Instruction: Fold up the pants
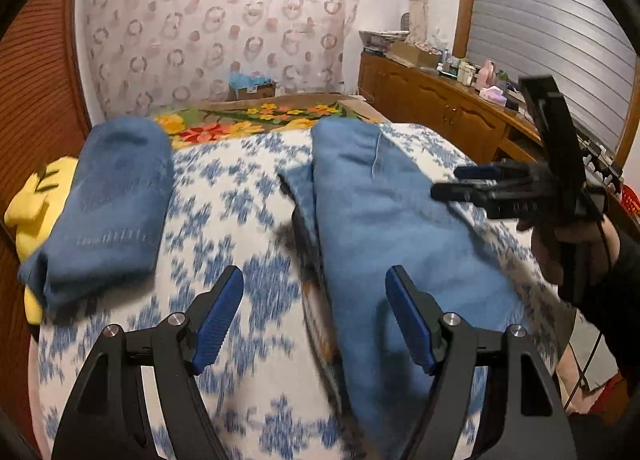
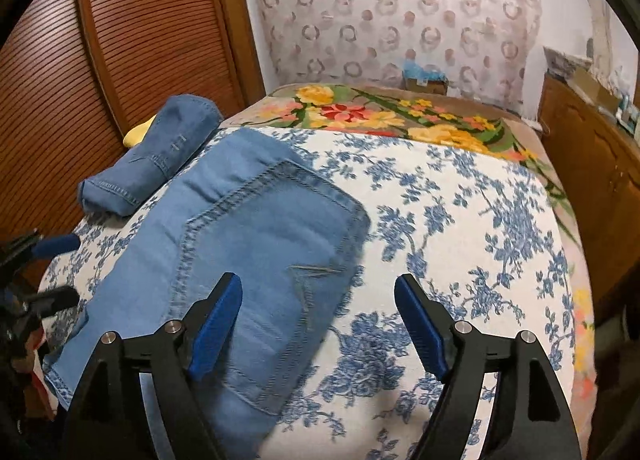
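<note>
Light blue jeans (image 1: 392,227) lie folded on the bed, back pocket up in the right wrist view (image 2: 256,244). My left gripper (image 1: 314,320) is open and empty, hovering above the bedspread at the jeans' left edge. My right gripper (image 2: 318,324) is open and empty above the jeans' right edge. The right gripper also shows in the left wrist view (image 1: 460,181), held over the jeans' right side. The left gripper shows at the left edge of the right wrist view (image 2: 56,268).
A darker folded pair of jeans (image 1: 108,203) lies at the bed's left, over a yellow plush toy (image 1: 36,203). The bed has a blue-flowered white cover (image 2: 460,227) and a floral blanket (image 2: 380,111). A wooden cabinet (image 1: 440,107) stands on the right, a wooden wardrobe (image 2: 120,39) on the left.
</note>
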